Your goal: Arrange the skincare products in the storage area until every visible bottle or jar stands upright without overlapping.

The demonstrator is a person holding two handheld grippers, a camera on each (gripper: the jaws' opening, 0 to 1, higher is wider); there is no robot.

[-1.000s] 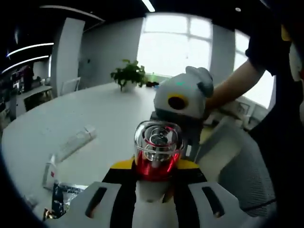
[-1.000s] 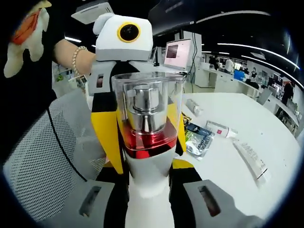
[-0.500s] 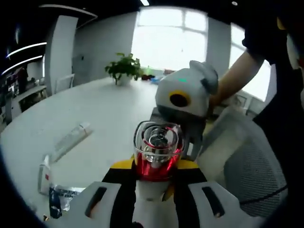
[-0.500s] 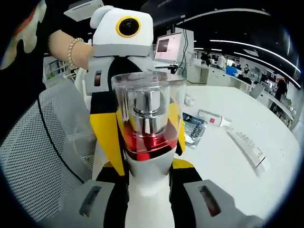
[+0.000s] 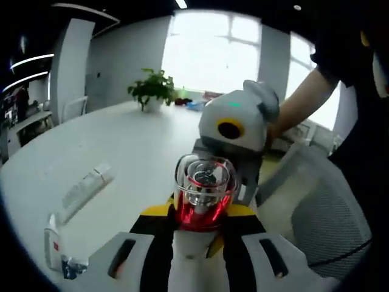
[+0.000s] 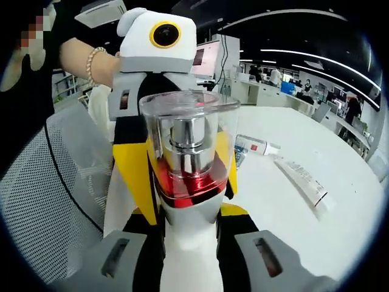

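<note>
In the left gripper view, working left to right, a small tube [image 5: 51, 249] lies flat at the near edge of the white table [image 5: 134, 146], a longer white tube [image 5: 86, 185] lies flat just beyond it, and a potted plant [image 5: 152, 91] stands at the far side. At centre, the left gripper [image 5: 203, 228] is closed on a red bottle with a clear cap [image 5: 203, 194], cap pointing away from the camera; directly behind the bottle, the right gripper [image 5: 237, 131] meets its far end, and a mesh chair back [image 5: 328, 213] fills the right. In the right gripper view, the same chair back [image 6: 55, 182] sits at left, the right gripper [image 6: 188, 210] is clamped on the bottle [image 6: 188, 152] at centre with the left gripper [image 6: 155, 67] behind it, and to the right a small tube [image 6: 258, 146] and a long tube [image 6: 302, 180] lie on their sides on the table [image 6: 285, 219]. The bottle is held in the air between both grippers, off the table beside the chair. Judged step: carrying or passing the bottle between grippers before placement. The next move calls for one gripper to release, then bringing the bottle over bare table and setting it down base-first, apart from the tubes, which remain to be stood upright.
</note>
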